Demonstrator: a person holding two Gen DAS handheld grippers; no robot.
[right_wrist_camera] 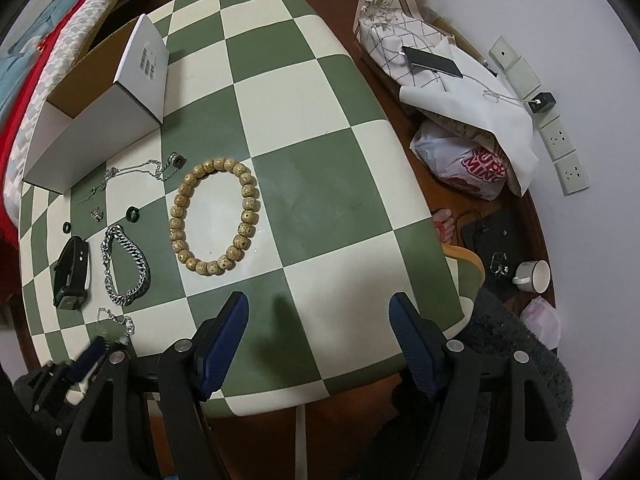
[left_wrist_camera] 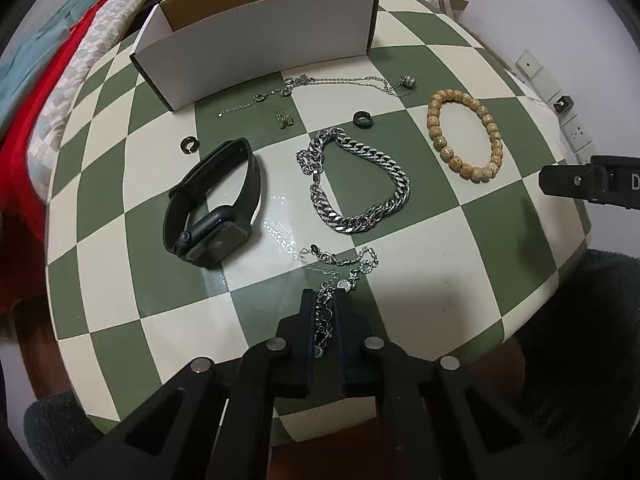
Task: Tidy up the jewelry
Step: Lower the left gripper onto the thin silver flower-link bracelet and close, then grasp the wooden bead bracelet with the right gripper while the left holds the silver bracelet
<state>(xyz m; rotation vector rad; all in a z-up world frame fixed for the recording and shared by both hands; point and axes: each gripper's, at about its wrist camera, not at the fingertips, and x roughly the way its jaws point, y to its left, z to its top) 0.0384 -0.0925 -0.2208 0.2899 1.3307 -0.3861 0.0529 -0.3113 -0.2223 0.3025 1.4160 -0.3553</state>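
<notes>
My left gripper (left_wrist_camera: 325,298) is shut on one end of a thin silver bracelet (left_wrist_camera: 344,266) whose other end still lies on the checkered table (left_wrist_camera: 460,248). Ahead lie a black smartwatch (left_wrist_camera: 212,204), a chunky silver chain bracelet (left_wrist_camera: 356,184), a wooden bead bracelet (left_wrist_camera: 464,136), a thin necklace (left_wrist_camera: 336,84), two black rings (left_wrist_camera: 362,119) and a small earring (left_wrist_camera: 283,119). An open white box (left_wrist_camera: 256,44) stands at the back. My right gripper (right_wrist_camera: 320,304) is open and empty above the table's front edge, near the bead bracelet (right_wrist_camera: 214,216).
A bed with red and blue covers (left_wrist_camera: 44,80) runs along the left. On the floor to the right are bags (right_wrist_camera: 464,164), a phone (right_wrist_camera: 432,62), a white cup (right_wrist_camera: 534,276) and wall sockets (right_wrist_camera: 560,148).
</notes>
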